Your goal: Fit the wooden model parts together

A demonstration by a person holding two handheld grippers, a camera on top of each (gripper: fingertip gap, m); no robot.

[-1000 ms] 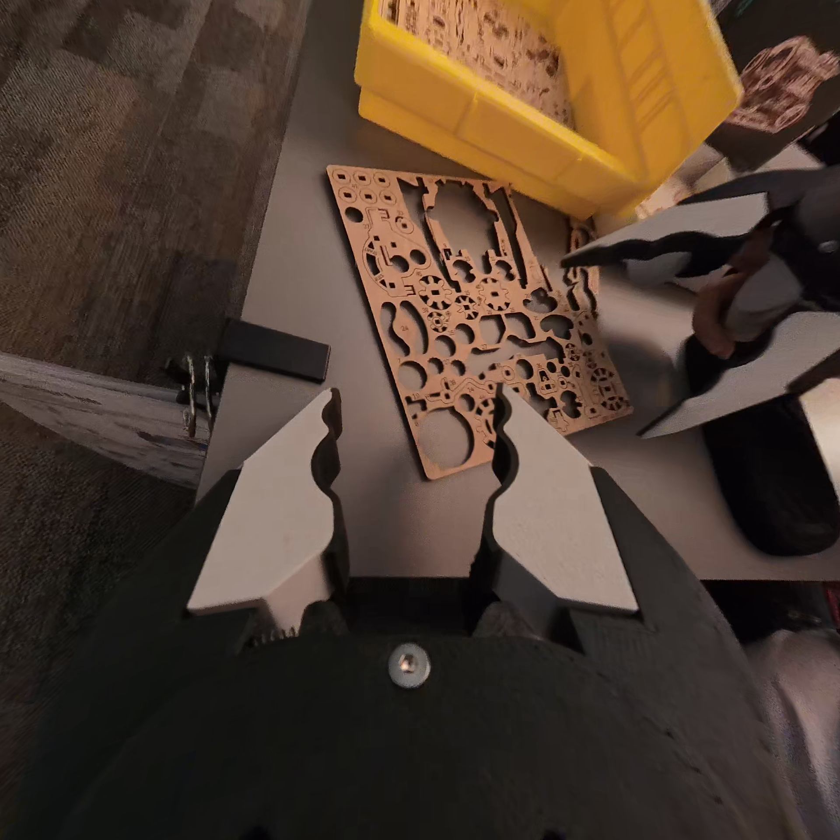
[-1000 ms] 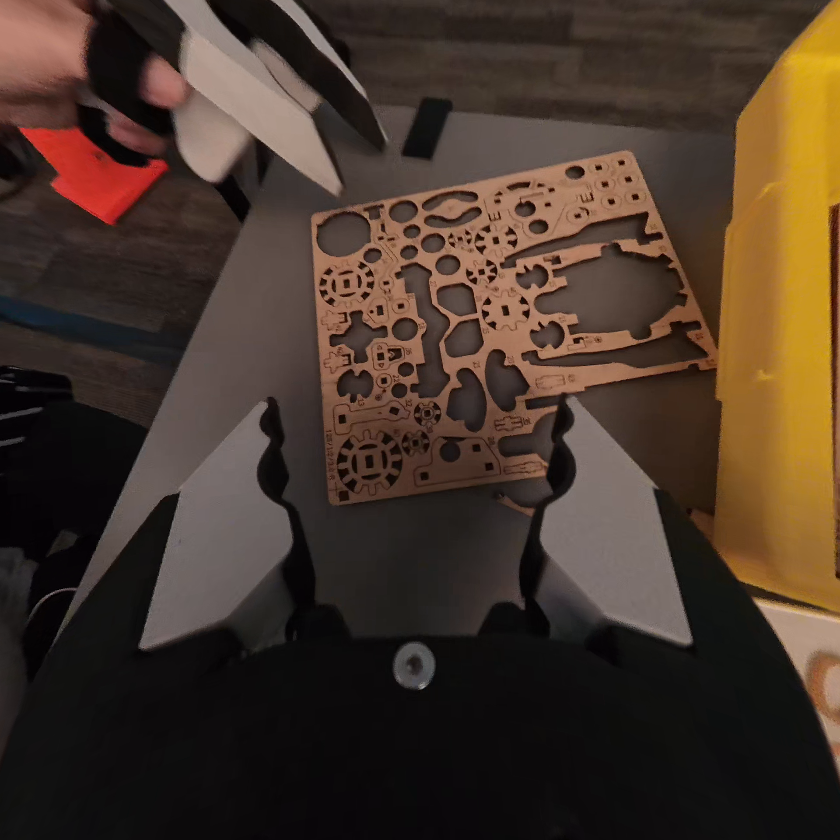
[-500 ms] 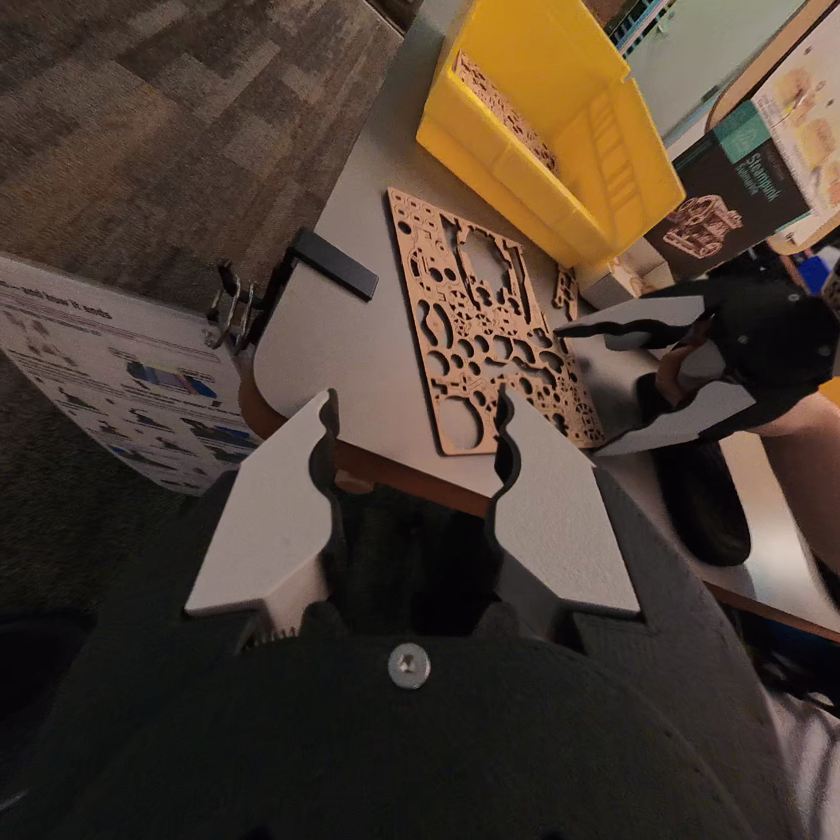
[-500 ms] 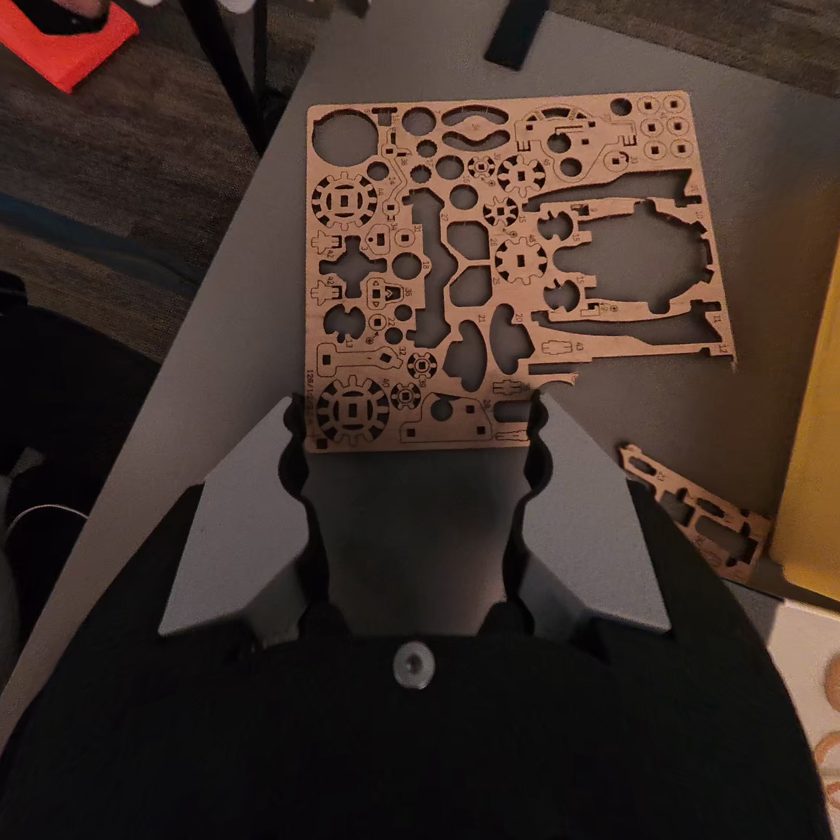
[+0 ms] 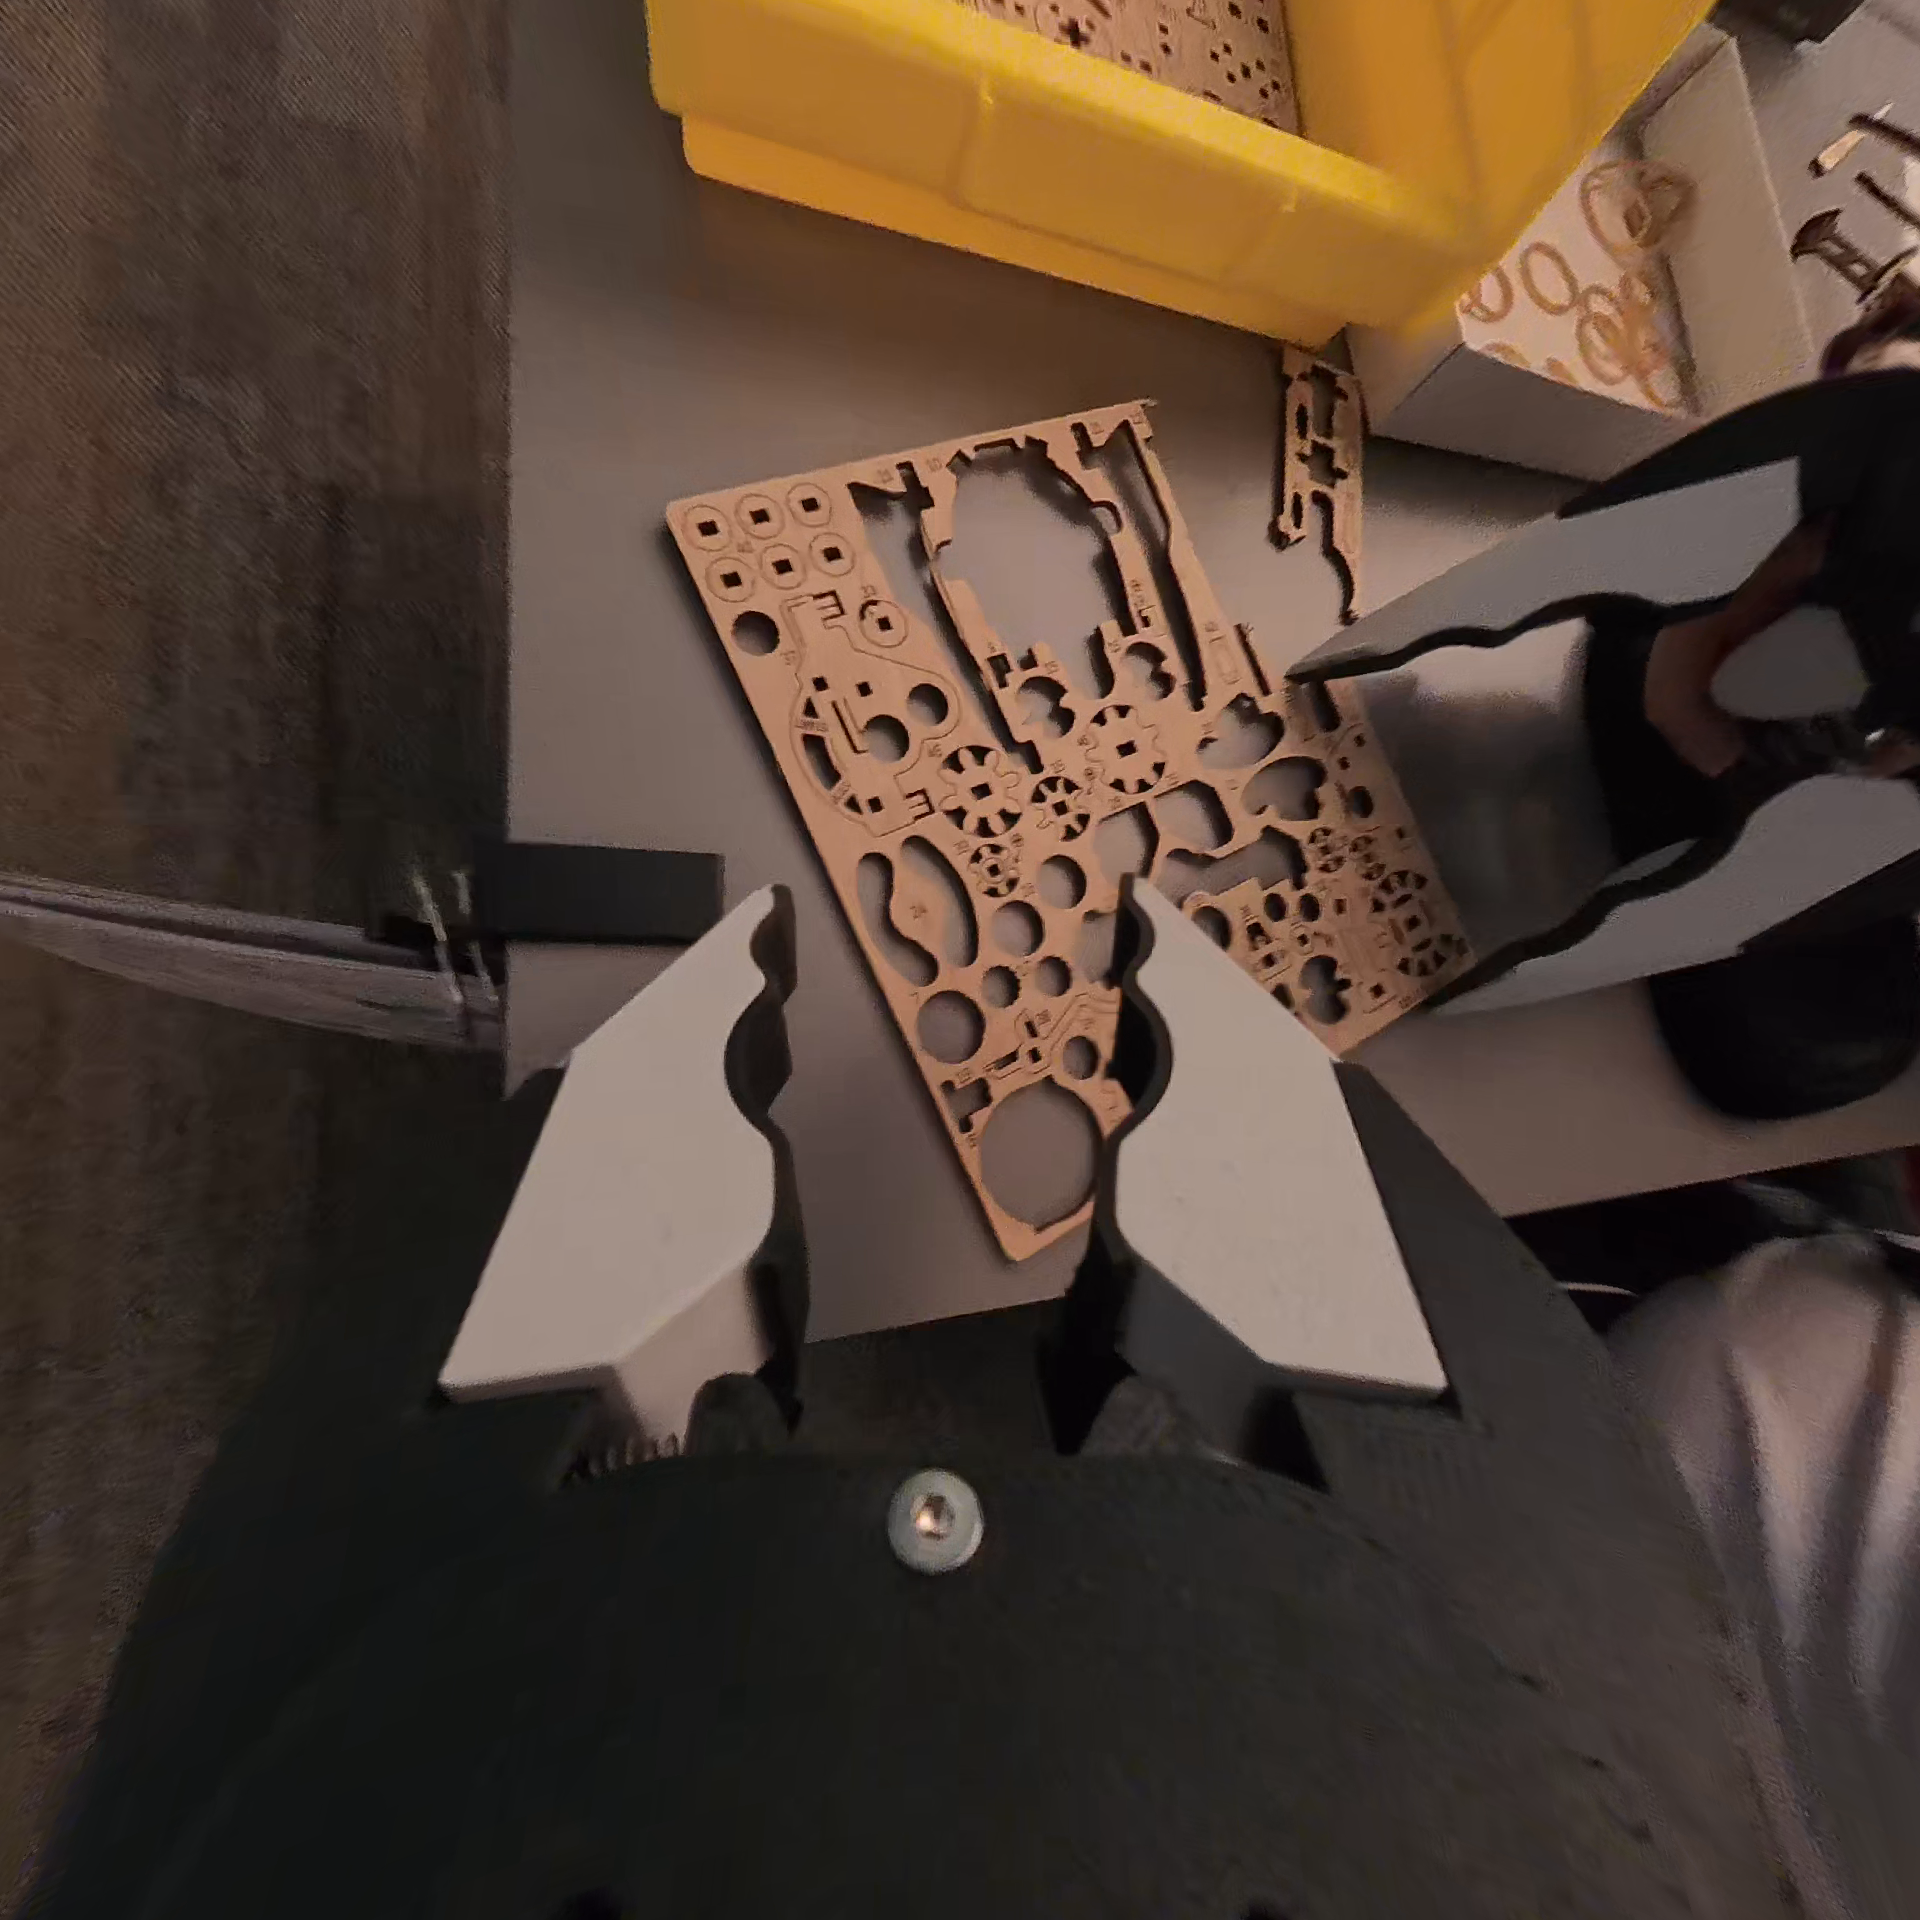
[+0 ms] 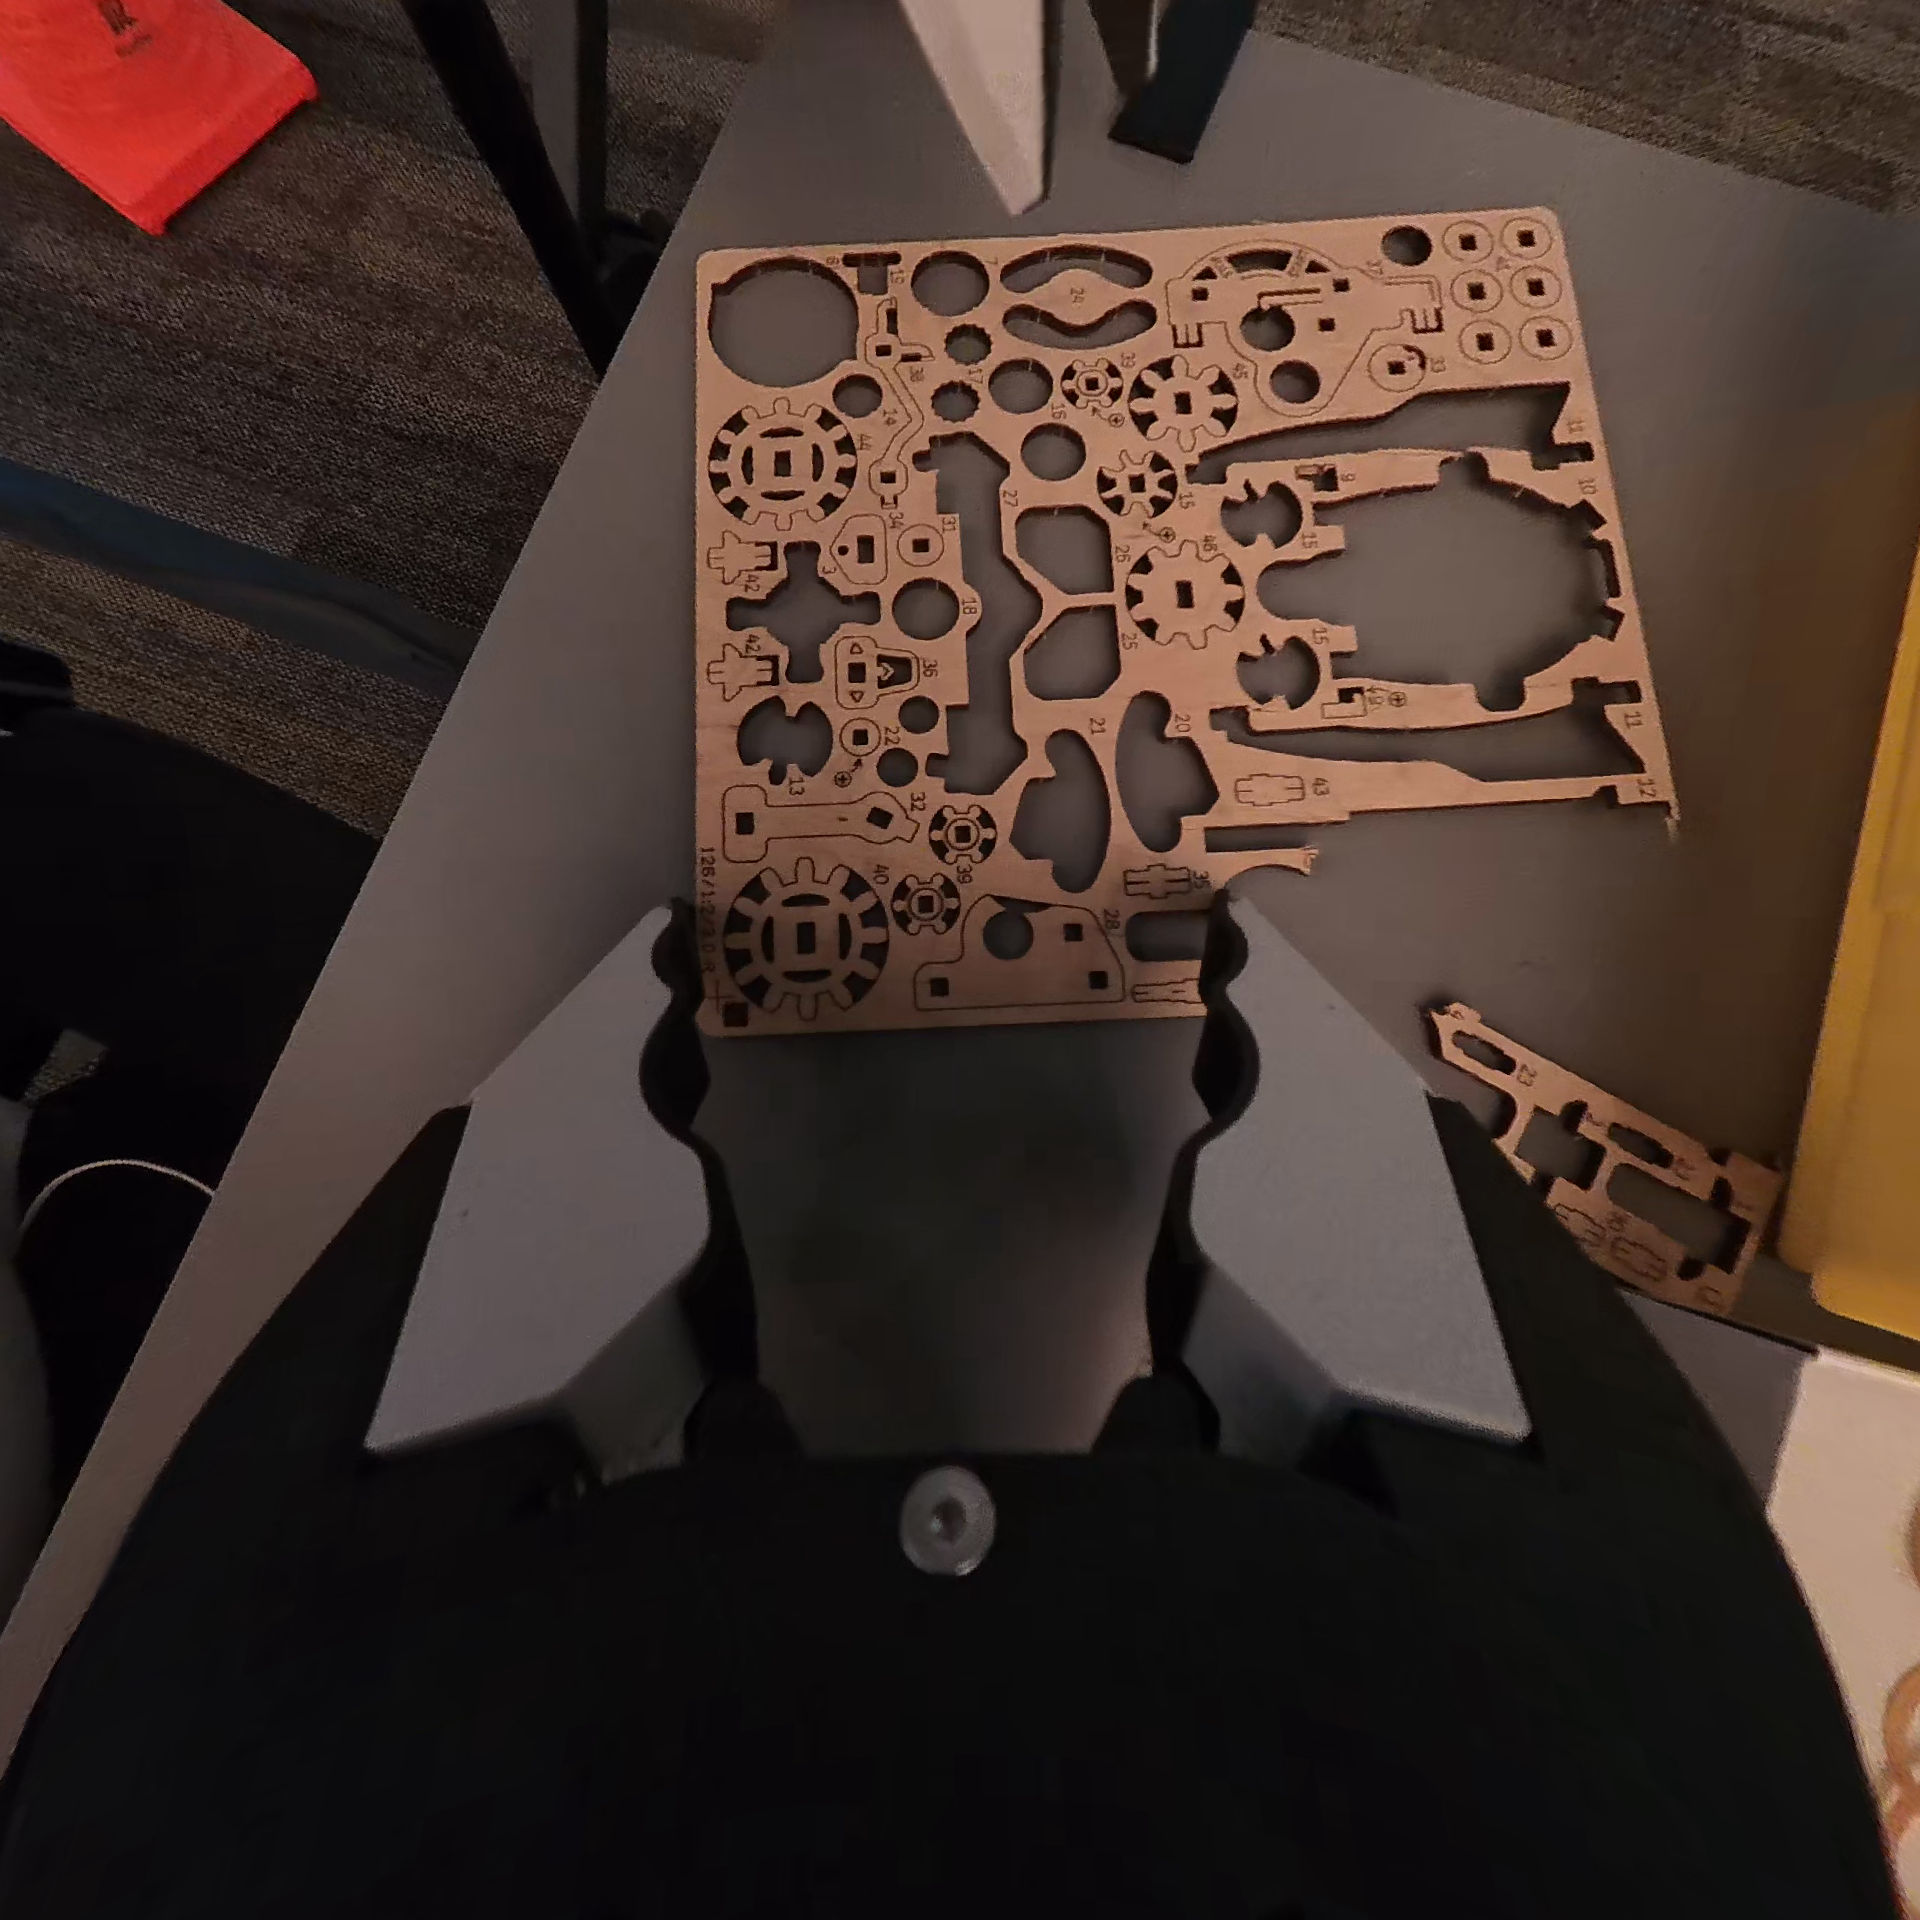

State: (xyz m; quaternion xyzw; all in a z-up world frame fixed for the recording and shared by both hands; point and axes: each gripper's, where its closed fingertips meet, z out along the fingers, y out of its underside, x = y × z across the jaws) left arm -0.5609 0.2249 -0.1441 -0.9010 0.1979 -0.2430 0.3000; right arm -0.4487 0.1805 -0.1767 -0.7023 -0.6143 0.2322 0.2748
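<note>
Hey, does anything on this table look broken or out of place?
Yes: the wooden sheet has a ragged, snapped edge at one corner, and a broken-off strip lies apart beside the yellow bin.

Dim, warm light in both views; soft shadows on grey surface (image 6: pixel 1455 935). Wide-angle bending at edges; left view slightly motion-blurred.

The left wrist view looks down steeply from the table's near edge, toward the yellow bin (image 5: pixel 1091 177). The right wrist view looks down from close above, facing across the table toward the carpet. Both views share the wooden parts sheet (image 5: pixel 1039 790) (image 6: pixel 1132 623) and the small wooden offcut (image 5: pixel 1320 457) (image 6: pixel 1600 1153).
</note>
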